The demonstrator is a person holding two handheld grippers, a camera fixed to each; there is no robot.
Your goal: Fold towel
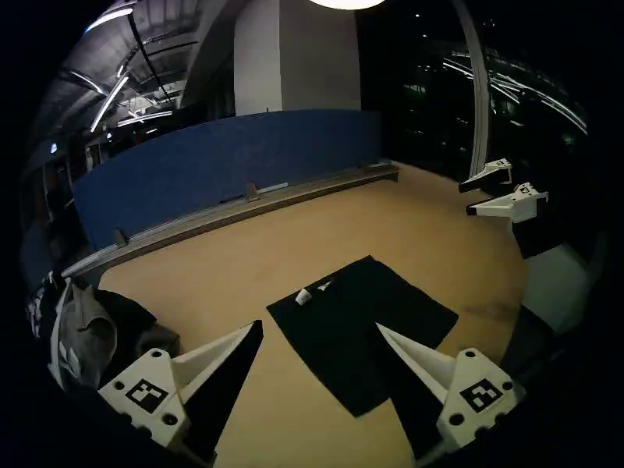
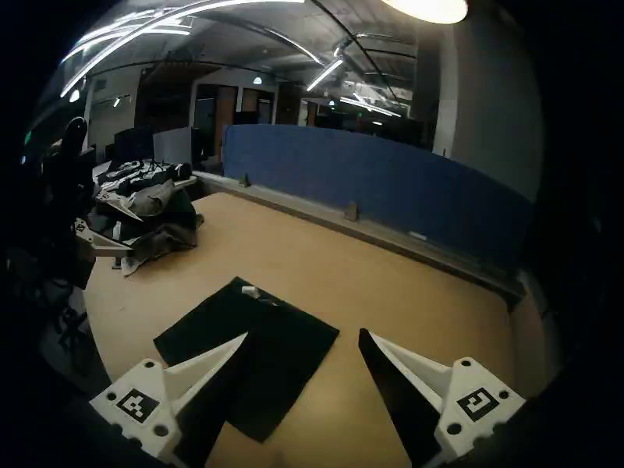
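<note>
Towel point(image 1: 363, 327), black with a small white tag point(image 1: 304, 295), lies flat mid-worktop point(image 1: 234, 257) in the left gripper view. The left hand-held gripper point(image 1: 318, 325) hovers over it, fingers spread and empty. In the right gripper view, the right hand-held gripper point(image 2: 304, 334) is likewise released above the towel's corner, and a clothes pile point(image 2: 152, 210) sits at the worktop's far left edge.

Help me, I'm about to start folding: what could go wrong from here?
The towel lies flat on the table, so the open left gripper and right gripper may slip off its thin edge. It lies askew on the table, so corners could mismatch. The clothes pile nearby might snag a swung corner.
</note>
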